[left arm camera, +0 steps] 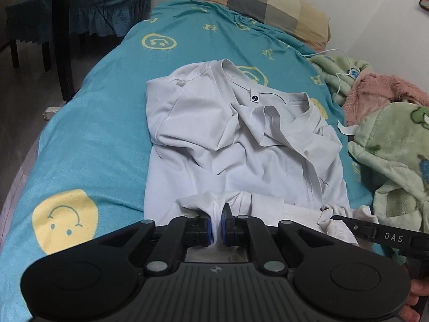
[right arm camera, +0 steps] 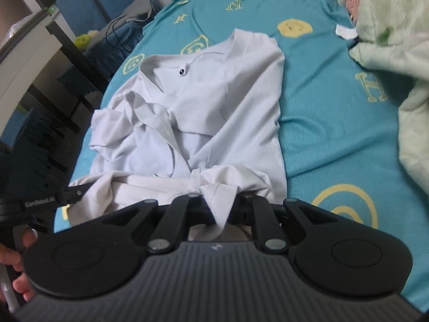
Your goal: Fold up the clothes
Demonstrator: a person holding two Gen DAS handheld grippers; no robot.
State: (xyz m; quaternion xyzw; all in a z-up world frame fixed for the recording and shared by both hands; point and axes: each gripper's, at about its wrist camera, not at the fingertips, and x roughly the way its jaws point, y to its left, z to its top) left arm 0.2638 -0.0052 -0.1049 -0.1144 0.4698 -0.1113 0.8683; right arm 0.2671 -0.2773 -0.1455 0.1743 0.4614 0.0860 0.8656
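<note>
t-shirt (left arm camera: pixel 241 145): a white crew-neck t-shirt is laid on the teal bedsheet (left arm camera: pixel 102 134), crumpled, with both sleeves folded in over the chest; the collar end is turned toward the pillow, the hem end toward the two grippers.
collar tag (left arm camera: pixel 254 97): a small dark round mark is seen on a white tag inside the t-shirt's neckline.
hem: the t-shirt's near edge is bunched and lifted where it is gripped at two spots.
left gripper (left arm camera: pixel 216 225): the blue-padded fingers are closed almost together on a pinch of the t-shirt's hem, which is drawn down between them; this is at the hem's left part.
right gripper (right arm camera: pixel 220 209): the fingers are closed on a gathered fold of the t-shirt's hem, with a point of cloth hanging down between them; the picture is blurred, so the pads are not made out. in the left wrist view it is seen beside the t-shirt's hem corner (left arm camera: pixel 356 225).
bedsheet: teal, printed with yellow smiley faces and letters, spread under the t-shirt on all sides.
pillow (left arm camera: pixel 268 2): a checked tan and grey pillow is placed beyond the t-shirt's collar end.
blankets (left arm camera: pixel 394 145): green and pink fleece blankets are heaped to the right of the t-shirt, apart from it.
cable (left arm camera: pixel 340 67): a white cable is draped over the blankets, beyond the t-shirt's right shoulder.
</note>
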